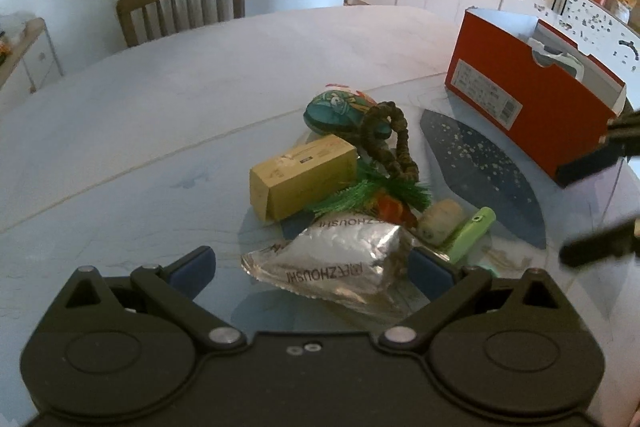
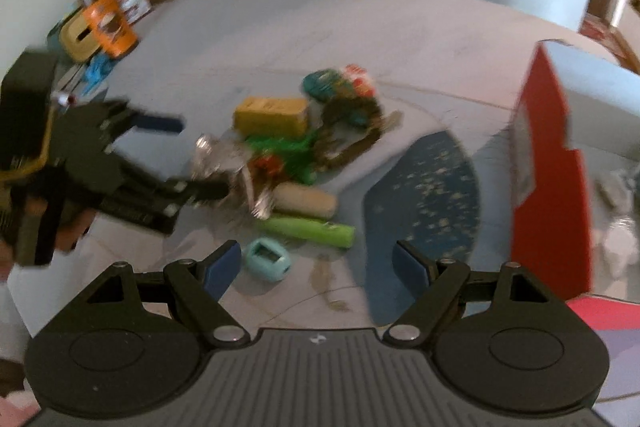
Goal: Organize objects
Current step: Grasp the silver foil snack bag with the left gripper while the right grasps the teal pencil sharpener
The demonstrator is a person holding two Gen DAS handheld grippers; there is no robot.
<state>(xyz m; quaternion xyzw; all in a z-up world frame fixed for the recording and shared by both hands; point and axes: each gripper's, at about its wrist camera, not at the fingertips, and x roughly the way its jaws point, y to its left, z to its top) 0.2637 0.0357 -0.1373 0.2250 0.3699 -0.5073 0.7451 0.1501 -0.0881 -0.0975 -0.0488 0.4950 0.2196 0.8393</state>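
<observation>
Left wrist view, bottom: left gripper [image 1: 312, 267] spread wide, blue pads either side of the silver foil pouch [image 1: 332, 259], not closed on it.
Right wrist view, bottom: right gripper [image 2: 318, 265] wide open, empty, above a small teal gadget [image 2: 267, 259].
Centre of frame: pile on the table [image 1: 160, 99] — green tube [image 1: 472, 235], beige roll [image 1: 440, 221], yellow carton [image 1: 302, 177], teal pouch [image 1: 334, 111].
Right: dark speckled insole [image 1: 484, 179], then red shoebox [image 1: 528, 99].
Upper left: wooden chair [image 1: 184, 3].
</observation>
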